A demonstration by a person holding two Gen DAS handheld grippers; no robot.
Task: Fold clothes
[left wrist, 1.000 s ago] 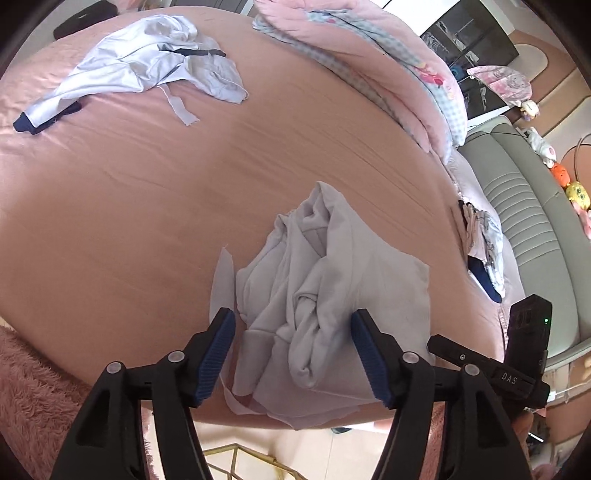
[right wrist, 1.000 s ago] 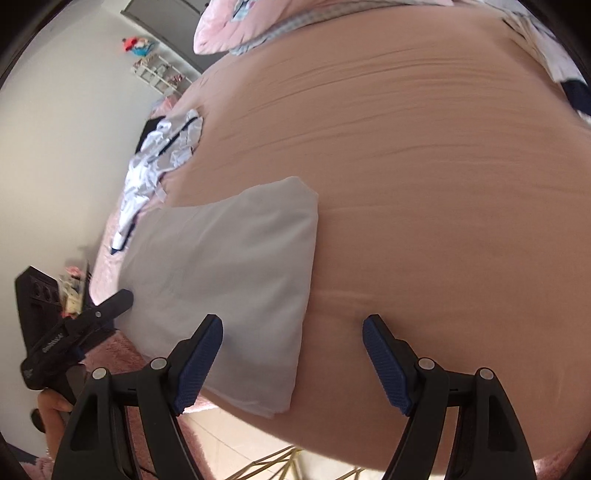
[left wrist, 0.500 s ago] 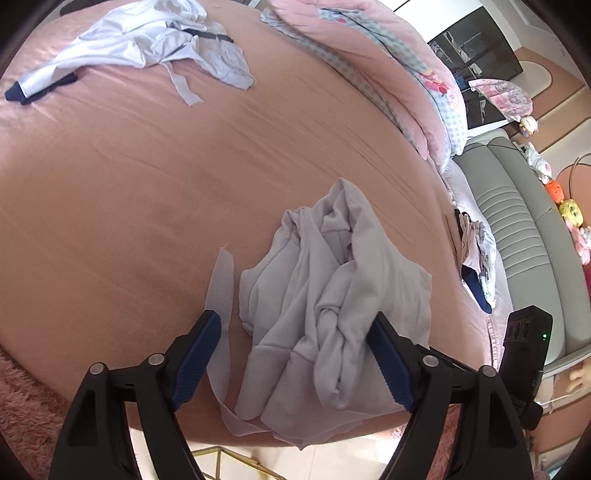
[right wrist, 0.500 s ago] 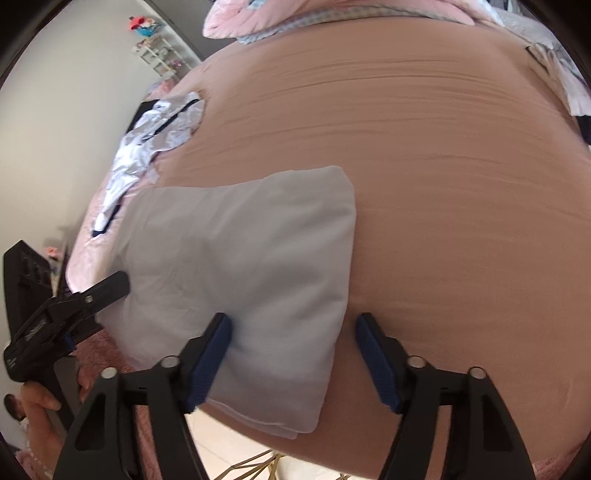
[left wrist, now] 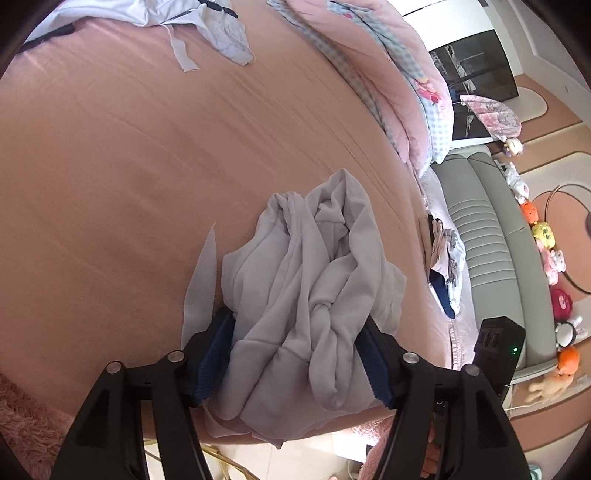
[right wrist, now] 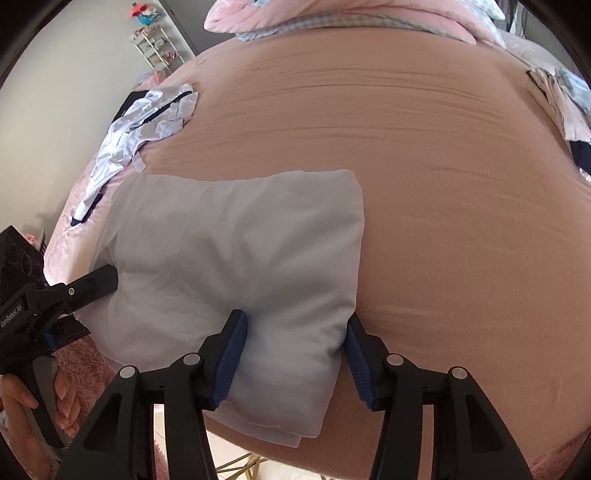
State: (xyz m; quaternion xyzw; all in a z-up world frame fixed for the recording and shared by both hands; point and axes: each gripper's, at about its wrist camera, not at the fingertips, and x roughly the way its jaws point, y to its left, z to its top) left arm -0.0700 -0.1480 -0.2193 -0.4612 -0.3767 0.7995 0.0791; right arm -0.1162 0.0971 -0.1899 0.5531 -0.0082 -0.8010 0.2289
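The pink bed [right wrist: 443, 166] carries, at its near edge, the pale grey garment [right wrist: 229, 251], smooth on the right-wrist side but bunched and knotted in the left-wrist view, so folding looks barely begun; a white-and-navy garment [left wrist: 199, 22] lies unfolded far off, and other clothes [left wrist: 445, 258] wait at the side. Both tongs have just been closing: the left tongs [left wrist: 299, 354] squeeze the crumpled bundle, the right tongs [right wrist: 293, 358] pinch its near corner.

A wide bed with a smooth pink sheet [right wrist: 443, 184] carries a pale grey crumpled garment [left wrist: 306, 295] near its edge, a white-and-navy garment [right wrist: 144, 125], and pink bedding [left wrist: 399, 74].
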